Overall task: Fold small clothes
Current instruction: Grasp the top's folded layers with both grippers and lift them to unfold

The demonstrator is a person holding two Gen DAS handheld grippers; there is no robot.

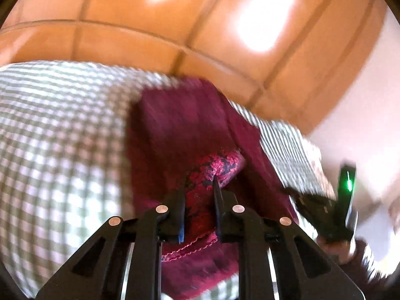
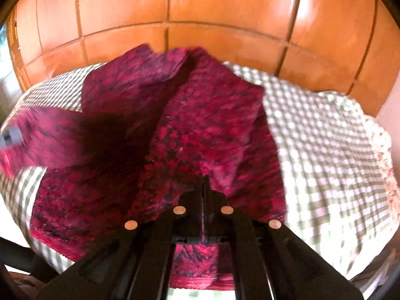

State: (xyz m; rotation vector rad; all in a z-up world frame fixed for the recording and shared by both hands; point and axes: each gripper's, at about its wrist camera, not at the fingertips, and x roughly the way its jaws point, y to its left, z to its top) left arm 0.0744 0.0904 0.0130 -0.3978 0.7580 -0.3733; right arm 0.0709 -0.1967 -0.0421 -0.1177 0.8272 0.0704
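Two tongs, one garment: my left tongs and my right tongs are each clamped on an edge of the crimson patterned garment, which lies spread over the checked cloth covering the counter, with an orange tiled floor beyond the far edge. In the left view the fabric bunches up between the narrow jaws, a stitched hem showing near the bottom; in the right view the jaws stand closed with cloth running through them. My other tool shows at the right of the left view, well apart. To my eye the fold is under way. Done well, both corners should travel level and together, kept taut enough that the lifted panel lands flat on the far part, edges matched, before I let go.
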